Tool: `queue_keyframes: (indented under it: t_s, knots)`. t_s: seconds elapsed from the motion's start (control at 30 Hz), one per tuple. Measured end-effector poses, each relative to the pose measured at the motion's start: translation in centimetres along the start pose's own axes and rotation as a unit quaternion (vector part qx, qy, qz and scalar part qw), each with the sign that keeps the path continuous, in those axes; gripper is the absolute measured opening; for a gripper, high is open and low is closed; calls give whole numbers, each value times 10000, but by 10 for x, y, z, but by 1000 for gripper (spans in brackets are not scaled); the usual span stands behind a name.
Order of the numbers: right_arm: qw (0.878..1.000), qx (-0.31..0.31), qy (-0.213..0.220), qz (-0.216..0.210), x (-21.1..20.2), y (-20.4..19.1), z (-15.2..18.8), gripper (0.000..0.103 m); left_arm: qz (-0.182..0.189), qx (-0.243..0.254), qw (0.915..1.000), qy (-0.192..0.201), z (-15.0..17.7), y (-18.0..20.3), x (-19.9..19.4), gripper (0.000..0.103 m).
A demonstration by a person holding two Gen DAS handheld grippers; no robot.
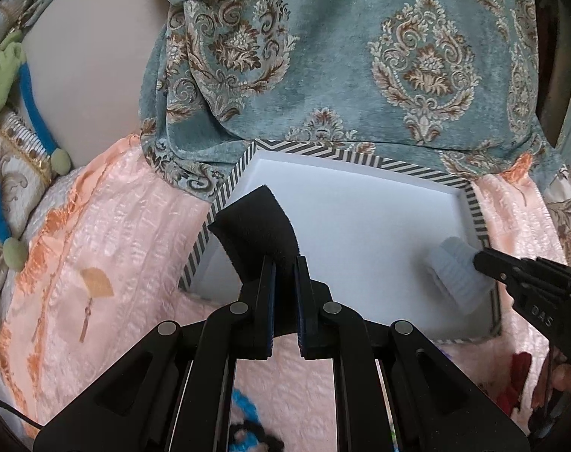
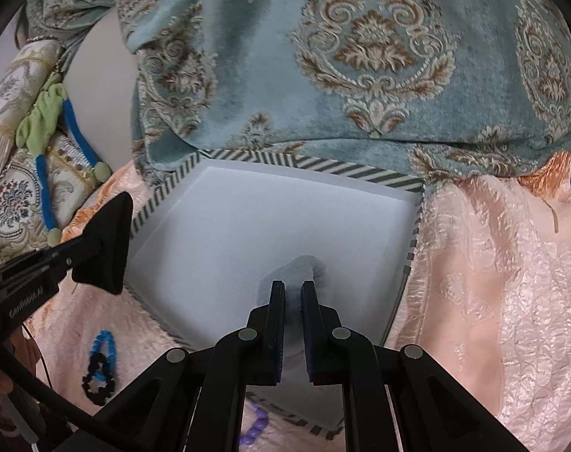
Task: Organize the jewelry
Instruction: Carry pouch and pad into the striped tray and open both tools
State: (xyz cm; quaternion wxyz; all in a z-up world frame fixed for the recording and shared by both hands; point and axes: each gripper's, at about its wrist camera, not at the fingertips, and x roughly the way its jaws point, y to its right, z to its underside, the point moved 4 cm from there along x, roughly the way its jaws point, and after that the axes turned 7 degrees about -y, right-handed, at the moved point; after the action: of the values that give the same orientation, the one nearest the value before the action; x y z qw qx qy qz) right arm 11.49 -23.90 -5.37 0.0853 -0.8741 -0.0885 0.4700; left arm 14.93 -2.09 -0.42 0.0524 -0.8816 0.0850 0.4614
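**Q:** Nearest to the left wrist camera, what do you see?

**R:** Black linkage arms of the left gripper [image 1: 285,263], its fingers [image 1: 268,286] clenched on a black curved velvet cushion [image 1: 253,222]. That cushion hangs over the left rim of the box.

**Q:** Which box?

**R:** An open shallow box with a white inside and a black-and-white striped rim [image 1: 417,167]. It lies on a pale pink crinkled satin cloth [image 1: 108,233].

**Q:** And the right gripper?

**R:** From its own camera, the right gripper [image 2: 293,288] has its fingers [image 2: 277,301] pressed together on a pale grey-white ribbed cushion [image 2: 304,263]. In the left view that cushion [image 1: 457,271] sits at the box's right side, close to the rim.

**Q:** Does it touch the box floor?

**R:** I cannot tell.

**Q:** Any jewelry about?

**R:** Yes. On the pink cloth, left of the box's near corner, lies a beaded piece of bright blue and black loops [image 2: 101,367]. Just before the near rim a string of purple beads [image 2: 256,427] shows between the gripper arms.

**Q:** Beyond the box?

**R:** A teal chenille cloth with tan and brown damask medallions [image 1: 361,56] touches the far rim. Farther left, a blue cord with green pompoms [image 1: 33,109] hangs beside cream embroidered fabric.
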Motion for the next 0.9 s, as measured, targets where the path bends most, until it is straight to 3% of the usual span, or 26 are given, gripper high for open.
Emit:
queue_keyframes:
  t_s: [0.23,0.43,0.63,0.9]
  knots:
    - [9996,149,-228,97,16,18,9,8,-54,-223,9990,-374,-22,-19,55,8]
    - [9988,286,-398,22,16,26,17,8,-276,-287,9962,-769,-18,-31,87,8]
    - [9985,171,-487,189,15,29,24,18,-353,-212,9939,-1023,-5,-31,86,17]
    - [9961,209,-610,599,6,51,23,19,-76,-130,9927,-1201,29,-13,64,19]
